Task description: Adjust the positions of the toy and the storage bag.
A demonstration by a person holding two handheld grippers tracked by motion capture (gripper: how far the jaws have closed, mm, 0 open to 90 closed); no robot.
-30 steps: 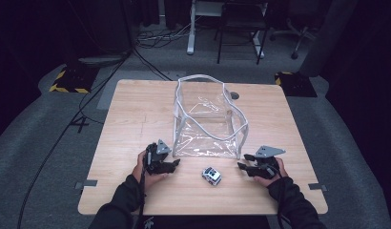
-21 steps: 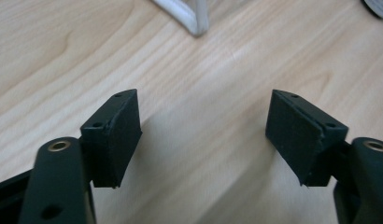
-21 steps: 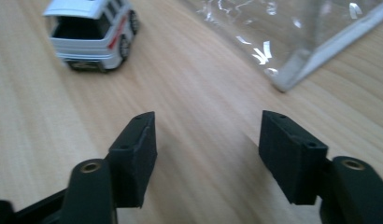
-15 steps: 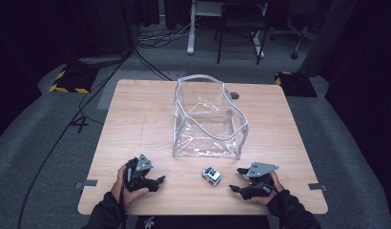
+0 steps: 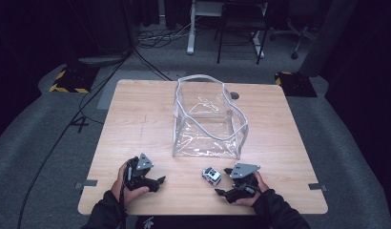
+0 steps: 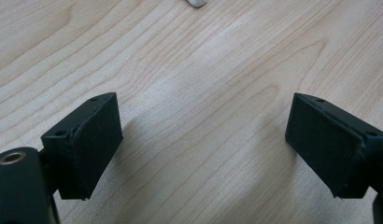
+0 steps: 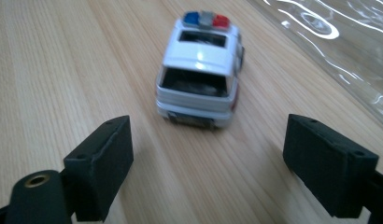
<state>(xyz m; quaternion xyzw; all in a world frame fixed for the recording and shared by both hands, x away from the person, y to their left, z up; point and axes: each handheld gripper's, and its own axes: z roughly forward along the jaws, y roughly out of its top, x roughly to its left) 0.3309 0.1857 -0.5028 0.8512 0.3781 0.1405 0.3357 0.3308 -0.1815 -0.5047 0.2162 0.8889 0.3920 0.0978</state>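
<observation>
Withdrawn right gripper [image 7: 208, 154] facing toy police car [image 7: 201, 70]

The person wears dark long sleeves [image 5: 108, 210] reaching to the wrists. Each hand grasps a black hand-held gripper: the left hand-held gripper [image 5: 155, 182] and the right hand-held gripper [image 5: 221, 192] both carry a grey three-cornered plate on top. Their jaws are blocky matte-black pads [image 6: 89, 140] with small round holes; a brass-coloured ringed hole [image 7: 37, 180] sits beside one.
</observation>
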